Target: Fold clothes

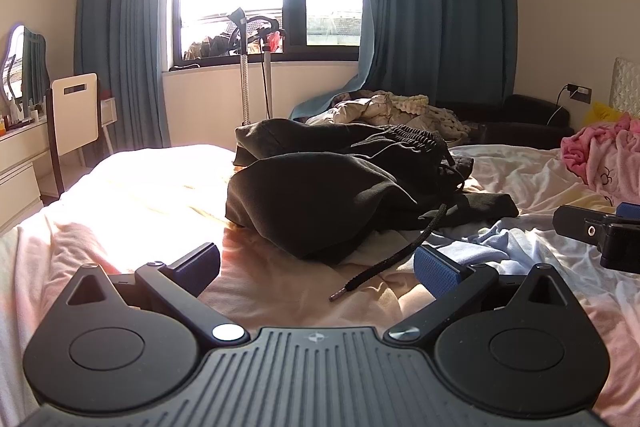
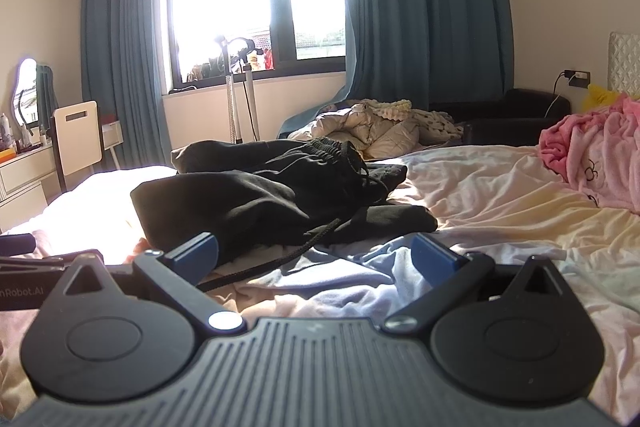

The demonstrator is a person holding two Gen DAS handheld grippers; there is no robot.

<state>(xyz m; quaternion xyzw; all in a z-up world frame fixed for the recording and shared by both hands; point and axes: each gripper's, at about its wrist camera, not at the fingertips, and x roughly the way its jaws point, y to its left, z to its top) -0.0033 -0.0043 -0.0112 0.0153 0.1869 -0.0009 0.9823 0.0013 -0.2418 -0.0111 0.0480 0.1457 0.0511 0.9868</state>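
Observation:
Black drawstring trousers (image 1: 332,187) lie crumpled on the bed, waistband toward the window; the right wrist view shows the same trousers (image 2: 256,199). Their black drawstring (image 1: 384,259) trails toward me, its tip lying on the sheet between my left fingers. A pale blue garment (image 1: 492,247) lies rumpled just in front of the trousers, and it shows as pale blue cloth (image 2: 384,267) between my right fingers. My left gripper (image 1: 320,267) is open low over the sheet, holding nothing. My right gripper (image 2: 316,255) is open too, close to the trousers and the blue cloth.
The bed sheet (image 1: 140,211) is pale pink and wrinkled, sunlit at left. A pink blanket (image 2: 596,163) lies at the right. A heap of cream bedding (image 2: 376,127) sits behind. A chair (image 1: 74,115) and desk stand at left, a stand (image 1: 246,83) by the window.

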